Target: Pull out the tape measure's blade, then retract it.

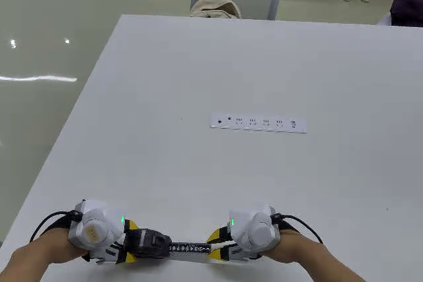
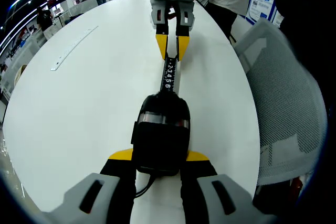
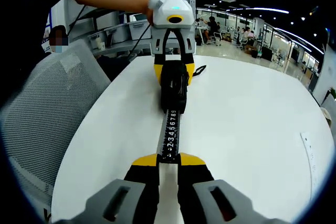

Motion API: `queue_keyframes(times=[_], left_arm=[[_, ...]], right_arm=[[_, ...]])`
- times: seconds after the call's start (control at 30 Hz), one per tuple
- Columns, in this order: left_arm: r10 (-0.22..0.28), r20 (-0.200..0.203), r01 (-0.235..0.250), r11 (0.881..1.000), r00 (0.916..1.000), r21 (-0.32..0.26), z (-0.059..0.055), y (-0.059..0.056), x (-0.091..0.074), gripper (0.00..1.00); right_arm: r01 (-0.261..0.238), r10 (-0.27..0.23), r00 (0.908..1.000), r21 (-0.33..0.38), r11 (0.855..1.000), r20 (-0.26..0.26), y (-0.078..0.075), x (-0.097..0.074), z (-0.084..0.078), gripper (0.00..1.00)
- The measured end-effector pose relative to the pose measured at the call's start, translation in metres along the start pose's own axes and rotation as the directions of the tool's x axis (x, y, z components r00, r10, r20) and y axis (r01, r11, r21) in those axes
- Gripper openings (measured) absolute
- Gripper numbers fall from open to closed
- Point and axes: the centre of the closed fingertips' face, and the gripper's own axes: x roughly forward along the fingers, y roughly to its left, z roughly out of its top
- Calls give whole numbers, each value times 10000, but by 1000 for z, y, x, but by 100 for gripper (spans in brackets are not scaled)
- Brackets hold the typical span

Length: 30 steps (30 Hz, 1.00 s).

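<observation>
Near edge of white surface [image 1: 198, 84], head view: black tape measure [image 1: 151, 244], case clamped between yellow-tipped fingers [image 2: 122, 155] of left gripper [image 1: 131, 242]. Short length of blade [image 1: 190, 248] drawn out, low along surface, toward right gripper [image 1: 215, 245]. Right fingers [image 3: 195, 159] pinched shut on blade end, printed numerals showing just past tips. Grippers facing each other, near but apart, blade bridging the gap. Farther up surface: white paper strip [image 1: 258, 123] with small dark marks, well apart from tape measure. Grey mesh chair [image 2: 283, 103] beside surface edge.
</observation>
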Motion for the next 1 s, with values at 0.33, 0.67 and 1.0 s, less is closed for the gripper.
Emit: queue_keyframes(times=[0.33, 0.67, 1.0], left_arm=[[1, -20, -1, 10000, 10000, 10, 0, -1, 0, 28], [-8, -30, 8, 10000, 10000, 28, 1, -1, 0, 28], [-7, -26, 7, 10000, 10000, 8, 1, 0, 0, 28]], right_arm=[[15, -15, 10000, -5, 10000, -73, 1, -5, -3, 10], [-19, 19, 9999, -7, 10000, -122, 2, -8, -7, 10], [-12, 13, 9998, 47, 10000, -179, 3, -13, -11, 10]])
